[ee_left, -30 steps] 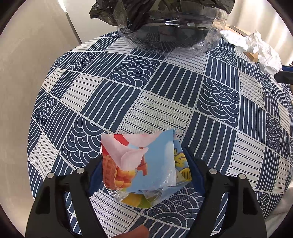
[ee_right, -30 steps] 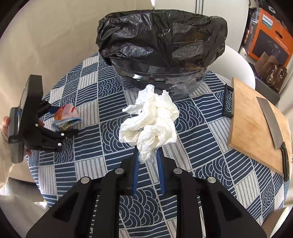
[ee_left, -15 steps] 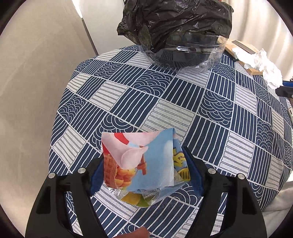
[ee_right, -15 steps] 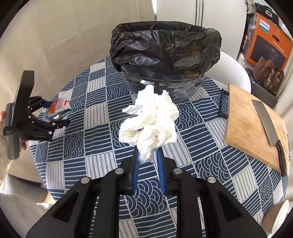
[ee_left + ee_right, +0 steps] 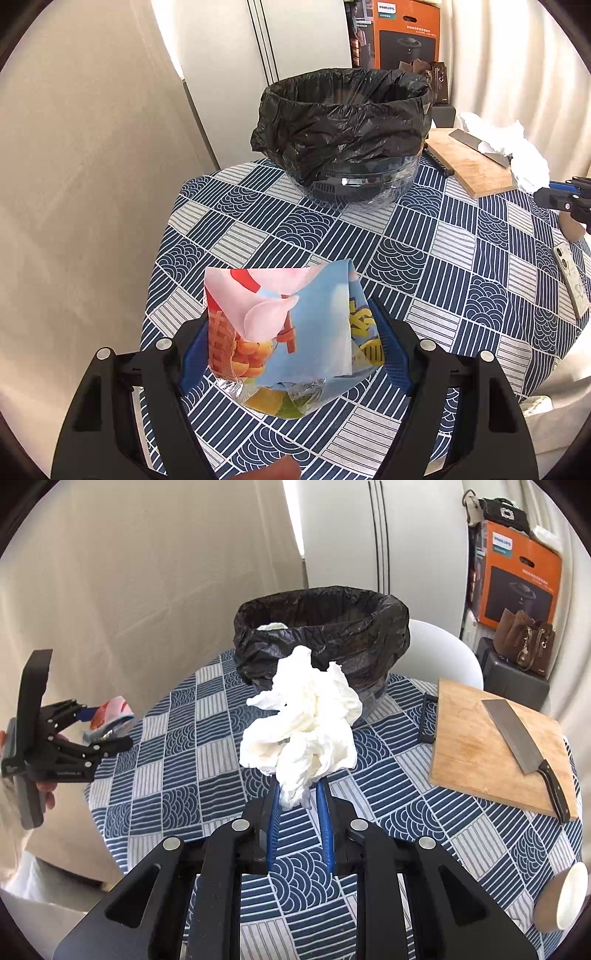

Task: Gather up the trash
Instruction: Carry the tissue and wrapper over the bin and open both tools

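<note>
L claw (image 5: pixel 295 339) clamps snack wrapper (image 5: pixel 288 332) wide, R claw (image 5: pixel 297 797) nearly closed on tissue wad (image 5: pixel 303 720), both above desk (image 5: pixel 207 753) w/ bin (image 5: pixel 321 635) at far edge.

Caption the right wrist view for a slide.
Right hand-held gripper carries crumpled white tissue toward the black-lined bin; left hand-held gripper brings a snack wrapper.

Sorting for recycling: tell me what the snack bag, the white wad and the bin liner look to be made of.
Snack bag: printed plastic film, seemingly foil-lined; a silvery inside shows at its torn bottom edge.
White wad: soft tissue or paper towel, matte, crumpled into loose folds.
Bin liner: thin black plastic, glossy and wrinkled, folded over the rim.
</note>
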Available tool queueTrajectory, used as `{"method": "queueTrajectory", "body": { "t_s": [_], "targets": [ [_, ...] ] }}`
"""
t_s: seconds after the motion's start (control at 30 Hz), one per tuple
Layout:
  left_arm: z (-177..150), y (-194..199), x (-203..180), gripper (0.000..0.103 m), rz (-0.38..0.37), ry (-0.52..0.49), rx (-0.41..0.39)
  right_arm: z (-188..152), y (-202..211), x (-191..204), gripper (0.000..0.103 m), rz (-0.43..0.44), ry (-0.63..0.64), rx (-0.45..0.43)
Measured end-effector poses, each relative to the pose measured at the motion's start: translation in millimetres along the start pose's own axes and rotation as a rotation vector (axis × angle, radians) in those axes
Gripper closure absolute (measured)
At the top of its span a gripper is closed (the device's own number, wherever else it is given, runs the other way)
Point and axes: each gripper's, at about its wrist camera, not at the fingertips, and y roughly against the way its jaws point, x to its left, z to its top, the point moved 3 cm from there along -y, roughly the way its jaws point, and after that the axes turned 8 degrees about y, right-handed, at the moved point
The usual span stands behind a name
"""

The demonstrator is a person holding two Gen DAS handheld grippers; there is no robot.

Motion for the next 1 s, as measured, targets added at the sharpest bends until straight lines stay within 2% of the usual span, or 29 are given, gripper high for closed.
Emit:
{"method": "queueTrajectory", "body": {
  "t_s": [0.23,0.43,0.57,0.7,1.0],
  "targets": [
    [27,30,-19,0.026,-0.079,-0.022,-0.048,-2,27,-1,0.085,0.026,-0.042,-0.086],
    [57,34,-33,0.026,-0.181,0.037,-0.123,-3,40,-11,0.085,0.013,-0.075,-0.115],
    [76,34,-46,0.026,-0.238,0.005,-0.17,5,40,-16,0.084,-0.009,-0.084,-0.147],
    [98,27,-49,0.026,-0.269,-0.042,-0.194,24,33,-17,0.084,-0.035,-0.09,-0.168],
    [156,-5,-24,0.025,-0.336,-0.061,-0.243,90,9,-9,0.084,-0.066,-0.099,-0.186]
  ]
}}
